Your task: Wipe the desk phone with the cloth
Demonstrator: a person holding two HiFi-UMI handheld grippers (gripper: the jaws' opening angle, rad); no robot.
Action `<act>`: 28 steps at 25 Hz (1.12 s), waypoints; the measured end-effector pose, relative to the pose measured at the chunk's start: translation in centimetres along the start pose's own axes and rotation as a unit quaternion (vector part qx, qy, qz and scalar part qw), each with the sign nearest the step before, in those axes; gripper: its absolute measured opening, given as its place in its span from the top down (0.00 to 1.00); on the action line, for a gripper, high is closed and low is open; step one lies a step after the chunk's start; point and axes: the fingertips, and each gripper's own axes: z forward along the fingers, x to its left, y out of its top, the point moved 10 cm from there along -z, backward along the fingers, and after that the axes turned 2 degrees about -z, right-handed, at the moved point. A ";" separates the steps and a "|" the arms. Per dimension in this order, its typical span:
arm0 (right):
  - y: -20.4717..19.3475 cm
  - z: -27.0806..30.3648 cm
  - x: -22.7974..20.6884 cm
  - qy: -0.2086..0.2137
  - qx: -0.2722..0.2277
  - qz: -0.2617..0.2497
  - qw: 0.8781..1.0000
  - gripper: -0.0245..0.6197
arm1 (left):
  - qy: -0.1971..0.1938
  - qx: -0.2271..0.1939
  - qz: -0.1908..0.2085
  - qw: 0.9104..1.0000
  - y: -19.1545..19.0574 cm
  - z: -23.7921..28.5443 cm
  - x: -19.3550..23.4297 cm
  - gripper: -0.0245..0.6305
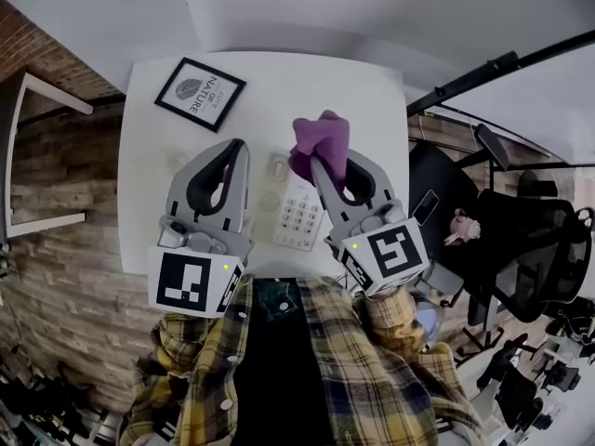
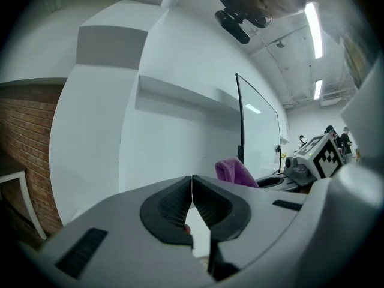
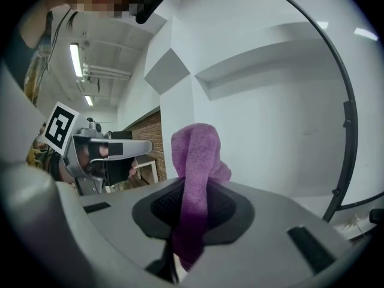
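Note:
The white desk phone (image 1: 296, 214) lies on the white table (image 1: 270, 82) near its front edge, keypad up, between my two grippers. My right gripper (image 1: 321, 165) is shut on a purple cloth (image 1: 321, 142) that bunches up above the phone's far end. In the right gripper view the cloth (image 3: 195, 179) stands up out of the closed right gripper (image 3: 191, 203). My left gripper (image 1: 240, 147) hovers left of the phone, shut with nothing held; its jaws meet in the left gripper view (image 2: 192, 188). Both grippers tilt upward toward the wall.
A framed black-and-white print (image 1: 199, 94) lies at the table's far left. A brick wall and a white shelf (image 1: 37, 156) stand to the left. Black office chairs (image 1: 521, 240) and a black pole (image 1: 483, 71) are on the right.

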 end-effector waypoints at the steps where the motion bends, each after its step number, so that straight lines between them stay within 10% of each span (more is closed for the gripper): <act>1: -0.2 0.2 -0.1 -0.002 0.004 0.001 1.000 0.85 | 0.000 0.003 -0.003 1.000 -0.2 0.0 0.3 0.94; 28: -11.6 9.0 0.2 0.067 0.237 -0.068 0.967 0.85 | 0.023 0.060 -0.042 0.997 -5.7 -0.8 2.5 0.94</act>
